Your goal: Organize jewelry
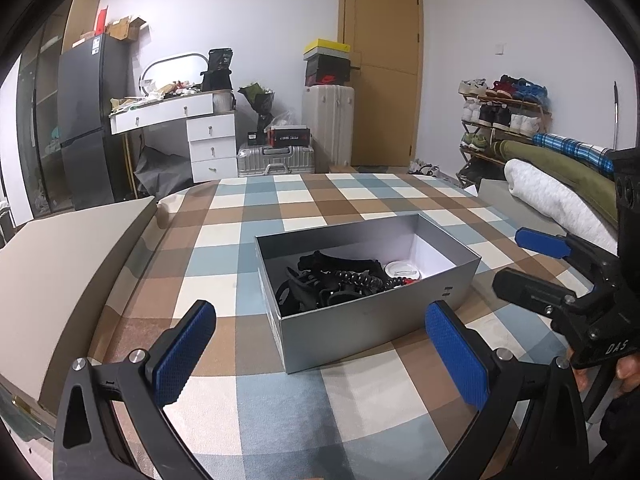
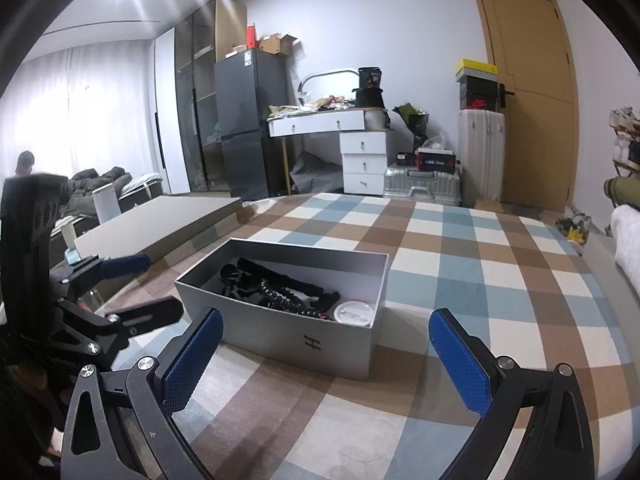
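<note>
In the left wrist view the open box (image 1: 368, 280) sits on the checked cloth (image 1: 280, 400) at centre frame, with a tangle of hair accessories (image 1: 332, 284) in its left part and a round container (image 1: 402, 270) to their right. The left gripper (image 1: 320, 354) frames the lower edge, fingers spread either side of the box's near wall. The right gripper (image 1: 520, 258) enters at the right edge, beside the box. A flat board (image 1: 72, 256) lies at the left. Behind the cloth, a dresser (image 1: 188, 128) stands upper left, suitcases (image 1: 328, 128) at centre and a shoe rack (image 1: 500, 116) upper right. In the right wrist view the box (image 2: 296, 336) lies between that gripper's (image 2: 326, 354) spread fingers.
</note>
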{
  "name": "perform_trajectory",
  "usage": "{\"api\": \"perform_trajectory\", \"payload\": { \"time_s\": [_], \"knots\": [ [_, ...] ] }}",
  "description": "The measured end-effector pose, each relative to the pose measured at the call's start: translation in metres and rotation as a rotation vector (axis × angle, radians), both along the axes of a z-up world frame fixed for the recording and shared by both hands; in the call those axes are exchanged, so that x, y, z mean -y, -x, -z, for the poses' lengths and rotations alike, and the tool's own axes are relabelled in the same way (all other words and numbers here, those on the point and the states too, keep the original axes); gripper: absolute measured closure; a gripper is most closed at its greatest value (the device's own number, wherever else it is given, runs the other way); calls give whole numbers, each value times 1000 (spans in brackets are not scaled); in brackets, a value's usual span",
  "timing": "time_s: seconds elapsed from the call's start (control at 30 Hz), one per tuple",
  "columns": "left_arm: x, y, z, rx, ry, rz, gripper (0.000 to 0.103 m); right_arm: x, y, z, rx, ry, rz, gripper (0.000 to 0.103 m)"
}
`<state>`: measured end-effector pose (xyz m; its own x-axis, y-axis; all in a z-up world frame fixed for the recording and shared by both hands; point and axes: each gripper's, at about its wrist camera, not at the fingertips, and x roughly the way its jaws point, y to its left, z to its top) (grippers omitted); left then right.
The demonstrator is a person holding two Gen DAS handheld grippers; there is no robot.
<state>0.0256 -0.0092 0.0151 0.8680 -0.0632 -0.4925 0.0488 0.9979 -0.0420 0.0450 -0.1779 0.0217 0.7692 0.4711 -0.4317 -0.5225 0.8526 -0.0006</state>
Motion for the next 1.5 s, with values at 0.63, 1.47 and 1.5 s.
{"api": "perform_trajectory", "payload": {
  "time_s": [0.63, 1.47, 1.5],
  "knots": [
    [0, 1, 1, -1, -5, 2, 1, 4, 1, -2, 13, -8, 0, 0],
    [-1, 3, -2, 1, 8, 14, 1, 3, 1, -1, 12, -6, -2, 0],
    [-1, 2, -2, 0, 9, 13, 1, 3, 1, -1, 11, -6, -1, 0]
  ]
}}
